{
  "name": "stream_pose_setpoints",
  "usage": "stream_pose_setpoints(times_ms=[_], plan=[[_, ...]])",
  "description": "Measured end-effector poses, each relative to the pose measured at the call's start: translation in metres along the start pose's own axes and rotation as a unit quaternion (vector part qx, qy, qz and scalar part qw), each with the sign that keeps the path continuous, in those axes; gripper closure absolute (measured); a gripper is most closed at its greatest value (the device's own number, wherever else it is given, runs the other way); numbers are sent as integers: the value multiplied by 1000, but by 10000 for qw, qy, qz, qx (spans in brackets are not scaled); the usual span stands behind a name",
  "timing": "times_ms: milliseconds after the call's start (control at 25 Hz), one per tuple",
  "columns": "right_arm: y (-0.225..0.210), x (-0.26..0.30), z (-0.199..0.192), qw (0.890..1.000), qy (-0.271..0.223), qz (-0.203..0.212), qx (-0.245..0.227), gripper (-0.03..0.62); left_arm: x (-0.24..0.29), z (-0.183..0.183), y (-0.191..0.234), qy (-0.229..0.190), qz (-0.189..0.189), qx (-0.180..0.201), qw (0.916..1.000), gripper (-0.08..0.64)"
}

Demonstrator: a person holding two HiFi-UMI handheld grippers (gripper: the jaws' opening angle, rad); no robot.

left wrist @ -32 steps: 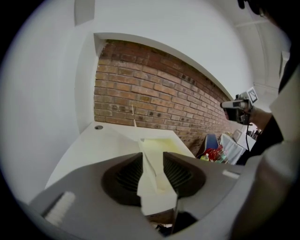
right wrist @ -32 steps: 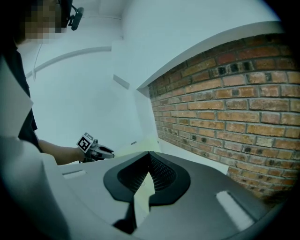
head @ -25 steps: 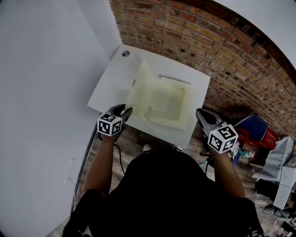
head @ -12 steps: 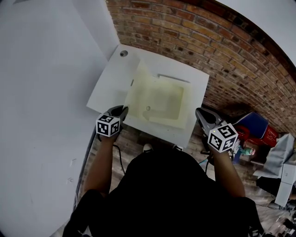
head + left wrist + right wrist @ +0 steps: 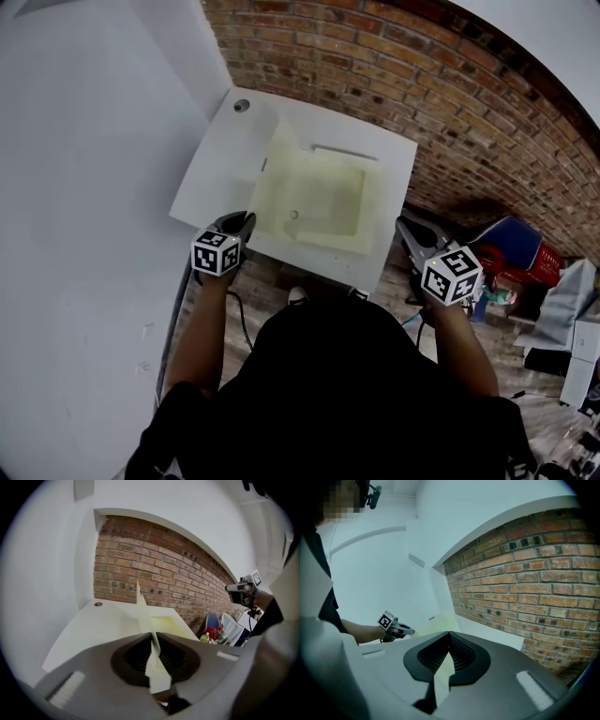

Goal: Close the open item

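A white box top [image 5: 220, 173] has an opening with a pale yellow inside [image 5: 319, 197]. Its thin pale lid [image 5: 265, 173] stands upright on the opening's left side. In the left gripper view the lid [image 5: 143, 609] runs edge-on straight between the jaws. My left gripper [image 5: 246, 221] [image 5: 153, 641] sits at the lid's near corner; its jaws have just been closing and now press on the lid's edge. My right gripper [image 5: 405, 228] [image 5: 449, 634] hovers off the box's near right corner, shut and holding nothing. The left gripper [image 5: 408, 630] also shows far off in the right gripper view.
A brick wall [image 5: 450, 103] runs behind and to the right of the box, and a white wall [image 5: 84, 187] stands close on the left. Blue and red items [image 5: 511, 246] lie on the floor at right. A round fitting [image 5: 242, 105] sits at the box's far left corner.
The left gripper's jaws, wide apart a second ago, have come together on the lid's near edge. The right gripper has barely moved.
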State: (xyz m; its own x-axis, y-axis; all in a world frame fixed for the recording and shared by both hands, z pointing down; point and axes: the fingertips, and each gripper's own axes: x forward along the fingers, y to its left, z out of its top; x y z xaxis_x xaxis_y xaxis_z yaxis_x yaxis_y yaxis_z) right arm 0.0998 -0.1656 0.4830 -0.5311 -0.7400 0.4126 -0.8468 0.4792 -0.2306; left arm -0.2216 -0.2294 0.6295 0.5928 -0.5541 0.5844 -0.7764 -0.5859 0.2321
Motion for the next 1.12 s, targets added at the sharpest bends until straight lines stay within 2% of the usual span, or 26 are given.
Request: stream_pose_setpoints(times_ms=[480,1120], plan=[[-10,-19,-13,9998,-25,-139,133,592,25,17,-72,102,-691,242,9973,528],[-35,-48,-33,9979,-100,-503,390,592,57,18,-121,389,-1133,623,9908,525]])
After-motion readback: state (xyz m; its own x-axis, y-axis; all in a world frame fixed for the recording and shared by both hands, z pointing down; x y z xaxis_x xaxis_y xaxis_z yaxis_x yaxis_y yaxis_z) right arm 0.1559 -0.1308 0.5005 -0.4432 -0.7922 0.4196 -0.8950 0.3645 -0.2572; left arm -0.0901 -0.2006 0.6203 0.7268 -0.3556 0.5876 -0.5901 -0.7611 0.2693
